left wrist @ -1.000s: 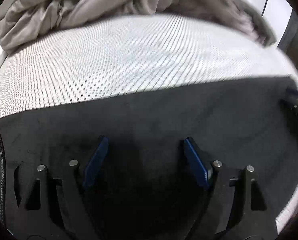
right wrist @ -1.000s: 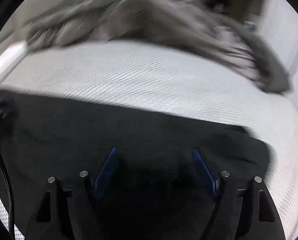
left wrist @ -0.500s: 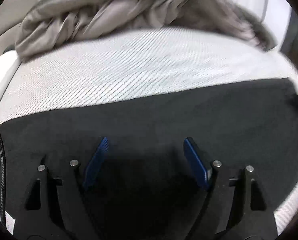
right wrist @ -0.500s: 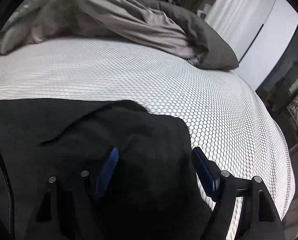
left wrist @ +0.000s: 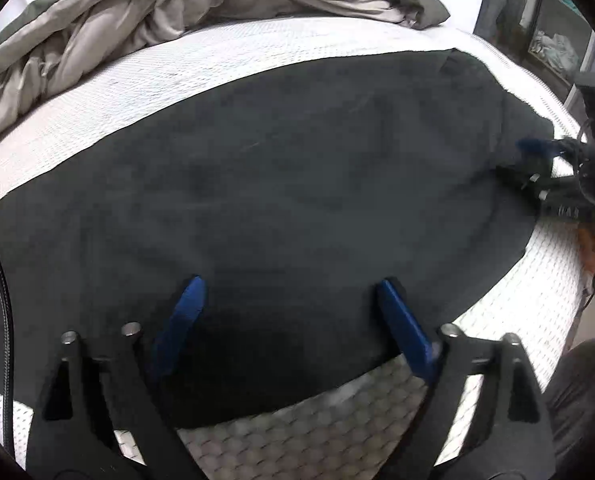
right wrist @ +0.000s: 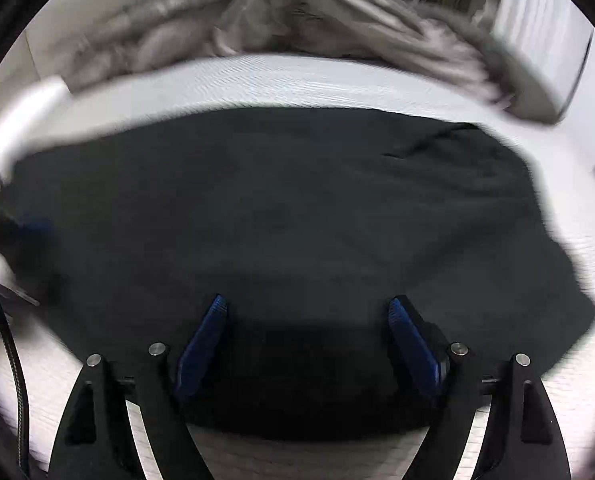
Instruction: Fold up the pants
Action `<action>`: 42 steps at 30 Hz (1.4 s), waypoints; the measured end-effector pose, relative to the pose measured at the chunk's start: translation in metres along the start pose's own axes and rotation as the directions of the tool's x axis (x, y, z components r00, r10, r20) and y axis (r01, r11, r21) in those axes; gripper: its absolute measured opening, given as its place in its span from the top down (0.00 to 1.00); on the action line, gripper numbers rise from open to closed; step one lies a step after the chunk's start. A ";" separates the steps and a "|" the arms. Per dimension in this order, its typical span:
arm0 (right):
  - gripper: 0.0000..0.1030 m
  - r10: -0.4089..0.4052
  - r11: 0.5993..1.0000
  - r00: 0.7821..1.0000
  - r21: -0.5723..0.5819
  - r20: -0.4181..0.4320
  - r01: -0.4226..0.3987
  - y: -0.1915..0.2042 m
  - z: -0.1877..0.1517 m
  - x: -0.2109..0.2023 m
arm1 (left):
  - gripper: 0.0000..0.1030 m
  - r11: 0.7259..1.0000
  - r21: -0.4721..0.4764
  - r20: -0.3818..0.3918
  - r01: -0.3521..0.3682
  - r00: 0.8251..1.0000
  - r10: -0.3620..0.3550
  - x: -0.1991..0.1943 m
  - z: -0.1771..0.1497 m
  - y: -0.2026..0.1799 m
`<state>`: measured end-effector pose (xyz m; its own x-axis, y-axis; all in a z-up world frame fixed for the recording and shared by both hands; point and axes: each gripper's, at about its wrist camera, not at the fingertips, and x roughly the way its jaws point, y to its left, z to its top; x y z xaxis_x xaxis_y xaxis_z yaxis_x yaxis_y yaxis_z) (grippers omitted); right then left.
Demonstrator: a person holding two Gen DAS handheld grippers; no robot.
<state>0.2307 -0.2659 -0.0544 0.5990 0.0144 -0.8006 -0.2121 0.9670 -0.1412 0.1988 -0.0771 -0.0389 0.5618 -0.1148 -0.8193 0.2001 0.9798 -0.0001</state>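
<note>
The black pants (left wrist: pixel 297 184) lie spread flat on the white mesh mattress (left wrist: pixel 201 64). In the left wrist view my left gripper (left wrist: pixel 291 292) is open, its blue pads over the near edge of the fabric, holding nothing. My right gripper (left wrist: pixel 537 152) shows at the right edge of that view, by the pants' right end. In the right wrist view, which is blurred, the pants (right wrist: pixel 297 216) fill the middle. My right gripper (right wrist: pixel 303 306) is open above their near edge. My left gripper (right wrist: pixel 33 226) shows as a blue blur at the far left.
A crumpled grey duvet (left wrist: pixel 145 20) is heaped at the far side of the bed, also in the right wrist view (right wrist: pixel 297 20). The mattress's near edge (left wrist: pixel 329 432) runs just below the pants. A white wardrobe (right wrist: pixel 545 20) stands at the back right.
Both grippers have pulled back toward the near side, so more of the pants and the near mattress edge now show. The right wrist view has swung left. Both stay open.
</note>
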 end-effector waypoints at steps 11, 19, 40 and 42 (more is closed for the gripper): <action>0.15 0.061 0.828 0.994 0.551 0.095 -0.104 -0.175 -0.040 -0.015 | 0.01 0.965 -0.261 0.078 0.010 0.997 0.011 -0.033 -0.017 0.076; 0.15 0.259 0.545 0.927 0.752 0.270 -0.371 -0.228 -0.057 0.004 | 0.01 0.979 -0.198 0.038 0.053 0.998 -0.046 -0.022 -0.003 0.046; 0.67 0.537 0.746 0.719 0.150 0.441 -0.649 -0.033 0.079 -0.078 | 0.01 0.941 -0.336 0.079 0.032 0.997 -0.006 -0.033 -0.001 0.083; 0.50 0.675 0.701 0.675 0.028 0.298 -0.713 0.019 0.084 -0.073 | 0.01 0.929 -0.370 0.087 0.026 0.996 0.007 -0.036 -0.003 0.096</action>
<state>0.2478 -0.2270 0.0501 0.4916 0.7378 -0.4626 -0.5536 0.6748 0.4880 0.1957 0.0216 -0.0114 0.6304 -0.1218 -0.7666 -0.0964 0.9677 -0.2331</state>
